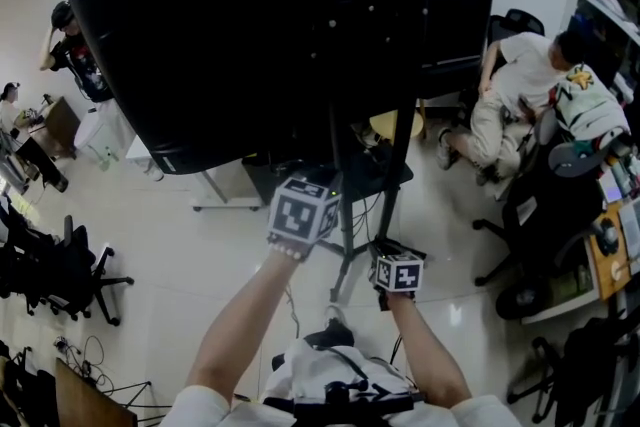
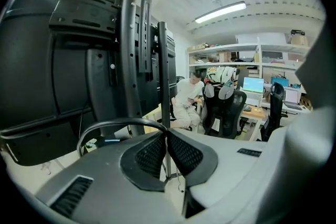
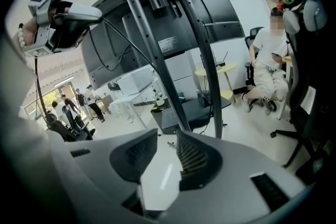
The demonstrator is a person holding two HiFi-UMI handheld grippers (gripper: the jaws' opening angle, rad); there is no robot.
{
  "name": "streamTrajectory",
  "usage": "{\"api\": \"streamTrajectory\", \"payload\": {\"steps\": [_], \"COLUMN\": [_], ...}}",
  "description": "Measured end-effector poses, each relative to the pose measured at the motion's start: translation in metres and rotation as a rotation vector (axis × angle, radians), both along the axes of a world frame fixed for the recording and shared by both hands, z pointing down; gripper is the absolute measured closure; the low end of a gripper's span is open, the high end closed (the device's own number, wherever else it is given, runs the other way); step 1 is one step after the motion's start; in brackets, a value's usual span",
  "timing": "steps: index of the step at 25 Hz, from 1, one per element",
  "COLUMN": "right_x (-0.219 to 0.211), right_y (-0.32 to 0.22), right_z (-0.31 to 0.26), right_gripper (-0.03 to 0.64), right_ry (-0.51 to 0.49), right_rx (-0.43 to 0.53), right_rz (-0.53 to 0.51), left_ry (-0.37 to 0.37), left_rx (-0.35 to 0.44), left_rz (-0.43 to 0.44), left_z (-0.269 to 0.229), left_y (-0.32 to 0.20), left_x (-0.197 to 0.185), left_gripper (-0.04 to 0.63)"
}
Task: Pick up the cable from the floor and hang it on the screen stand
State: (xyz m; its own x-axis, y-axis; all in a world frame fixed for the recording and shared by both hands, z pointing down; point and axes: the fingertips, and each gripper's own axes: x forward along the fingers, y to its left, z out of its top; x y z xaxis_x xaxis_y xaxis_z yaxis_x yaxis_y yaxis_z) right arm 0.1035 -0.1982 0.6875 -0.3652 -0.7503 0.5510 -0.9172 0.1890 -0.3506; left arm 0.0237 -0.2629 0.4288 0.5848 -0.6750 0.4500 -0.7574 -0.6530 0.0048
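Floor: glossy pale floor (image 1: 200, 255), spread beneath everything else in the head view.
Screen: large black flat screen (image 1: 250, 35) seen from its back, filling the far upper part of the head view.
Stand: black metal screen stand (image 2: 130, 60) with slim uprights, just beyond both grippers.
Left gripper: grey hand-held left gripper (image 2: 167, 136), raised on the left and higher than the other; its mesh pads are pressed together on the cable.
Right gripper: matching right gripper (image 3: 167, 147), lower and on the right; its jaws stand apart with nothing between them.
Cable: thin black cable (image 2: 121, 121), pinched in the left gripper and arching out to the left, near the stand uprights. It does not look hung yet. One stretch hangs downward, and its lower end cannot be seen.
Main risk: the thin cable may slip from the pads, since only a narrow strand is clamped and the hanging length pulls on it.
Second risk: the loose loop may snag on an upright or bracket and be dragged instead of draped.
Minor risk: a loop laid too shallowly over the stand would likely slide back to the floor.
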Motion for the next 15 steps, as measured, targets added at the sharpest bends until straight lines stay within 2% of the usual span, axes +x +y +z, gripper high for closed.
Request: {"api": "streamTrajectory", "payload": {"steps": [5,7,12,15], "right_x": [-0.005,-0.009,-0.019,-0.028], "right_y": [-0.007,-0.012,-0.021,-0.026], "right_z": [-0.004,-0.006,-0.001,0.005], "right_gripper": [0.459,0.457,0.396,0.393], "right_ry": [-0.007,-0.008,-0.018,-0.025], "right_rx": [0.002,0.005,0.002,-0.011], "right_rz": [-0.006,-0.014,-0.044,-0.066], "left_ry": [-0.051,-0.065,-0.122,-0.134], "left_rx": [0.017,0.046,0.136,0.173], "left_rz": [0.000,-0.005,-0.015,-0.018], "left_z": [-0.017,-0.031,-0.067,-0.086], "left_y": [-0.005,-0.008,-0.015,-0.019], "left_x": [-0.001,-0.003,-0.006,-0.010], "left_gripper": [0.578,0.578,0.578,0.578]}}
